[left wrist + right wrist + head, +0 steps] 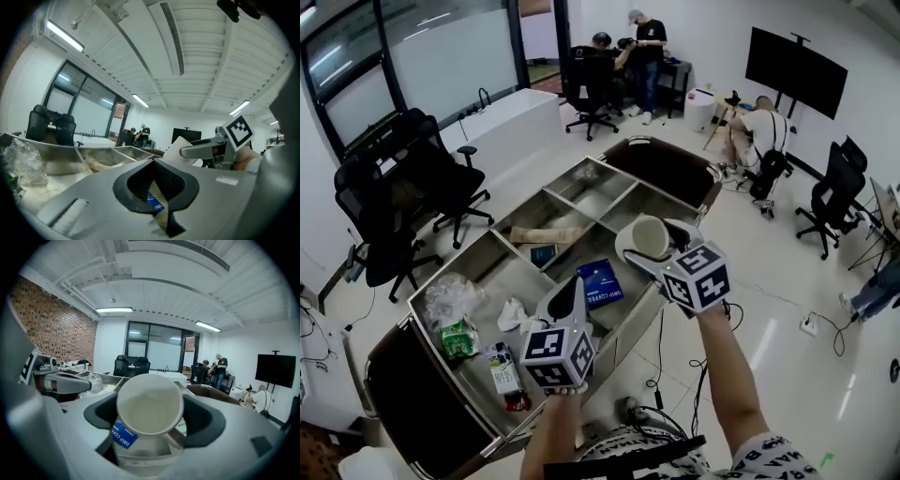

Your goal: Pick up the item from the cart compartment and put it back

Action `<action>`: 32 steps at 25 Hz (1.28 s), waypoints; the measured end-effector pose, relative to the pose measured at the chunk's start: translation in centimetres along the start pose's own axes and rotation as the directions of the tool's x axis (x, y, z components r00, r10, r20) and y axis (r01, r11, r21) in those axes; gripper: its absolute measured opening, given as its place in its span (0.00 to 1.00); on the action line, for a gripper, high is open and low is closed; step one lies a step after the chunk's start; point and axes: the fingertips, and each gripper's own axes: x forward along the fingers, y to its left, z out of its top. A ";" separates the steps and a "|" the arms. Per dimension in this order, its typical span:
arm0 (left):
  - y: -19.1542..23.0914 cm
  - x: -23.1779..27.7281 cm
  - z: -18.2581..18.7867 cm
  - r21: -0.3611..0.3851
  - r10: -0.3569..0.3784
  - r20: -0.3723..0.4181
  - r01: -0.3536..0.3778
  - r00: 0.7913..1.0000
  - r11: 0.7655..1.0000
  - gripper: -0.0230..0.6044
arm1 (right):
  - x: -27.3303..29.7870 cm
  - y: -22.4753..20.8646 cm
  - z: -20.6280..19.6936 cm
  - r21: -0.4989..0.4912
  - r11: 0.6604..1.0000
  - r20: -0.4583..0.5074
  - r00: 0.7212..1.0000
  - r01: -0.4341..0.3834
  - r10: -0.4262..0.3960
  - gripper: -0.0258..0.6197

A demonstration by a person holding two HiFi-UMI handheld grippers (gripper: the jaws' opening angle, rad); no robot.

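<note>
A white mug (649,237) hangs above the right side of the steel compartment cart (484,242), with my right gripper (652,246) shut on it. In the right gripper view the mug (149,404) lies on its side, mouth toward the camera and handle at the lower right, between the wide-set jaws of the right gripper (150,412). My left gripper (567,298) hovers over the cart's near middle compartment, jaws together and holding nothing. A blue drip-coffee box (600,281) lies below both. It shows through the left gripper (157,185) as the blue box (156,202).
The cart's near compartments hold a crumpled plastic bag (450,298), a green packet (457,337), a small carton (502,367) and white paper (514,314). A beige item (548,232) lies farther in. Office chairs (403,197) stand left, with people and a screen (795,58) at the back.
</note>
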 end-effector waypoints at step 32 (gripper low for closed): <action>-3.1 -2.7 -1.5 0.056 -0.131 -0.043 0.133 0.990 0.990 0.02 | -10.3 4.6 -6.4 0.187 0.973 0.018 0.990 0.134 -0.140 0.70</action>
